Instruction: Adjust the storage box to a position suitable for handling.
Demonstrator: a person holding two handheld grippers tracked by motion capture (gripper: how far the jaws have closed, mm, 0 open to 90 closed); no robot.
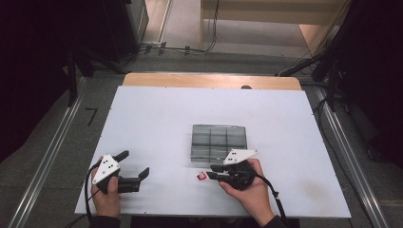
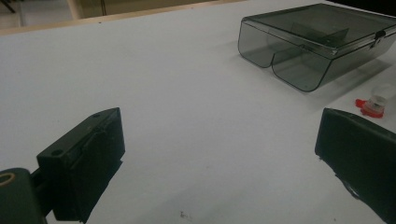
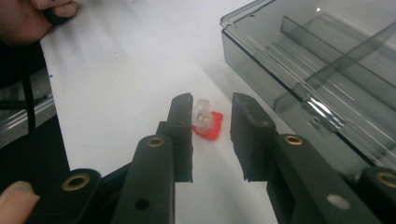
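Observation:
A small clear piece with a red base [image 1: 201, 176] lies on the white table [image 1: 152, 118], just in front of the box's near left corner. My right gripper [image 1: 209, 172] points left at it. In the right gripper view the piece [image 3: 204, 120] sits between the jaw tips with a gap on each side, so the right gripper [image 3: 212, 100] is open around it. My left gripper [image 1: 137, 162] rests at the near left of the table, open wide and holding nothing. In the left gripper view its jaws [image 2: 219, 154] frame bare table, with the piece [image 2: 373, 105] at the right.
A smoky transparent compartment box [image 1: 218, 141] with its lid down stands mid-table, just beyond my right gripper; its latch [image 2: 380, 34] faces the near side. The table's front edge [image 1: 214, 214] runs close under both hands. A dark cable trails from each gripper.

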